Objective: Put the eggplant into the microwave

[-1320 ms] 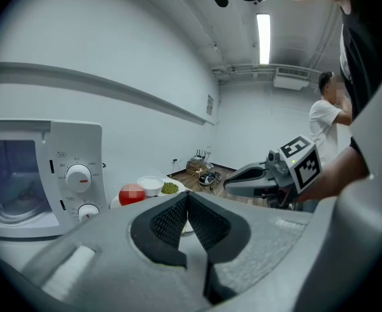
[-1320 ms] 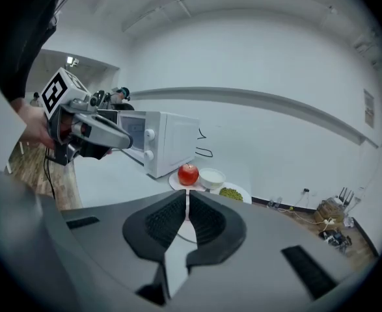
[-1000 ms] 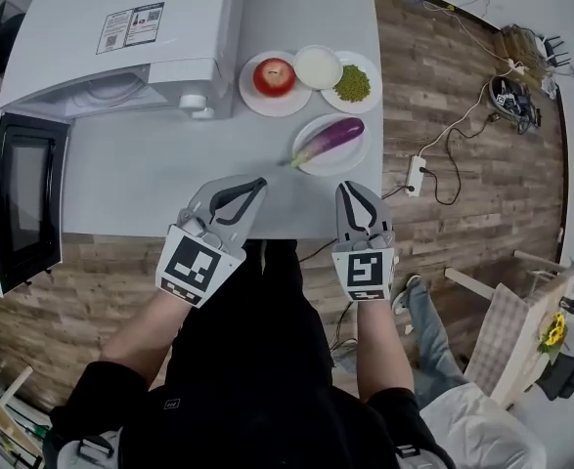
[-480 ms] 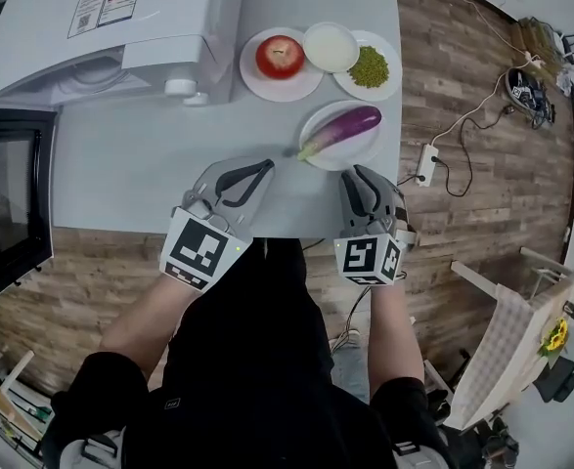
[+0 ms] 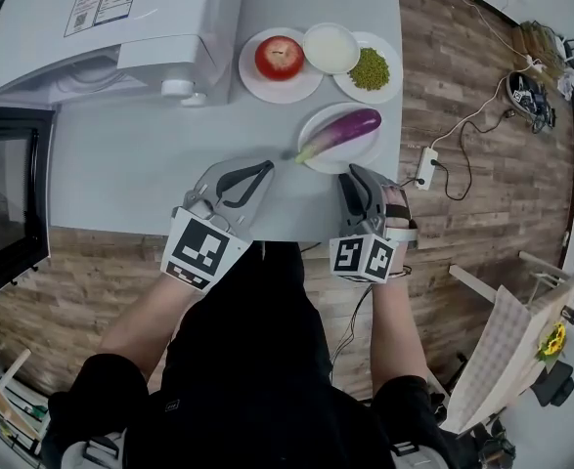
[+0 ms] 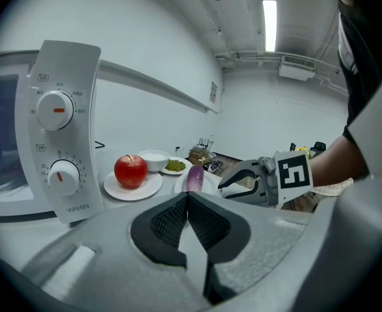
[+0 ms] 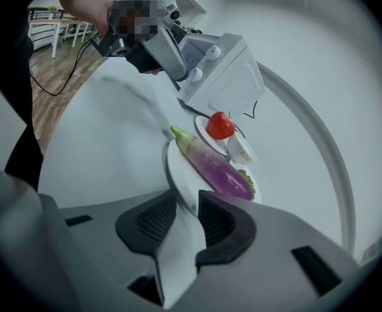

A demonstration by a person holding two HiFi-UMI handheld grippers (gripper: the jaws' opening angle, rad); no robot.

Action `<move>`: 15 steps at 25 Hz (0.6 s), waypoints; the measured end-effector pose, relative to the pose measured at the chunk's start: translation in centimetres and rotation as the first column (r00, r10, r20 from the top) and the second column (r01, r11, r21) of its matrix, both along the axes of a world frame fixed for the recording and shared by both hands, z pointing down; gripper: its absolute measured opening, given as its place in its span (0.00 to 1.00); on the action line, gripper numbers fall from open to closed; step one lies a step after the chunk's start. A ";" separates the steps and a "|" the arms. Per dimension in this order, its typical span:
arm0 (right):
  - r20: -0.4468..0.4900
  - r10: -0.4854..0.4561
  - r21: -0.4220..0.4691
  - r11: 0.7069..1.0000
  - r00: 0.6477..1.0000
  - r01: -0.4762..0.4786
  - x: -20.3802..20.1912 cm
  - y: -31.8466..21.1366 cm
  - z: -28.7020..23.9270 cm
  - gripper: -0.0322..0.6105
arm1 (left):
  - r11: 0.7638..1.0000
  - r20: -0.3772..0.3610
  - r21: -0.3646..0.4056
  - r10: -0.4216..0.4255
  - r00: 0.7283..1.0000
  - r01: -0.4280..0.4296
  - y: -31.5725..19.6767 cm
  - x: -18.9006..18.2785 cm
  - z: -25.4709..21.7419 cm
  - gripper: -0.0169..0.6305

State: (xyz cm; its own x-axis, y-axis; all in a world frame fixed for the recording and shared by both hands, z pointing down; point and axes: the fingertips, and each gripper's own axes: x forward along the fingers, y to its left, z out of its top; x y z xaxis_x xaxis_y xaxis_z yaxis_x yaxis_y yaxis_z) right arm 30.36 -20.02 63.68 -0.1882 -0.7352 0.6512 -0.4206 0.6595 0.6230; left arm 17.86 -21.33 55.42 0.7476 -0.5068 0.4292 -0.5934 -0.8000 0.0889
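left gripper view: WAHN on microwave (image 6: 60, 142) panel | head view only: door (image 5: 13, 208) open | left gripper (image 6: 188, 199) jaws together | right gripper (image 7: 188, 203) jaws slightly apart before eggplant (image 7: 220, 171)

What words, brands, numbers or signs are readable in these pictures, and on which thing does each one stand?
"WAHIN": on the control panel of the microwave, below the dials.
Small marks and numbers round the two dials: too small to read.
Sticker on the microwave's top: QR codes and print, too small to read.
Marker cubes: black square patterns only, no words.
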 end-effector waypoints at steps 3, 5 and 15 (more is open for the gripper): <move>-0.032 -0.010 0.018 1.000 0.999 0.011 -0.2 -0.4 0.0 0.22 | 1.000 0.002 -0.001 -0.004 1.000 0.004 -0.1 -0.1 0.1 0.04; -0.063 -0.029 0.024 0.999 0.998 0.030 -0.5 -0.6 0.1 0.22 | 1.000 0.002 0.000 -0.007 1.000 0.007 -0.3 -0.2 0.0 0.04; -0.204 -0.082 0.039 0.995 0.975 0.092 -2.8 -2.4 0.3 0.20 | 0.999 0.004 0.002 -0.036 0.999 0.036 -0.6 -1.4 -0.3 0.04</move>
State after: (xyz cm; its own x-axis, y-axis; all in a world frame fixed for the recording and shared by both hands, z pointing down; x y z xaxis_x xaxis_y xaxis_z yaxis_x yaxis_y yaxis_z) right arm 27.52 -22.45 64.00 -0.1210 -0.7533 0.6465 -0.2250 0.6551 0.7212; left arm 16.50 -21.90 55.16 0.7269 -0.5343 0.4314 -0.6222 -0.7783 0.0846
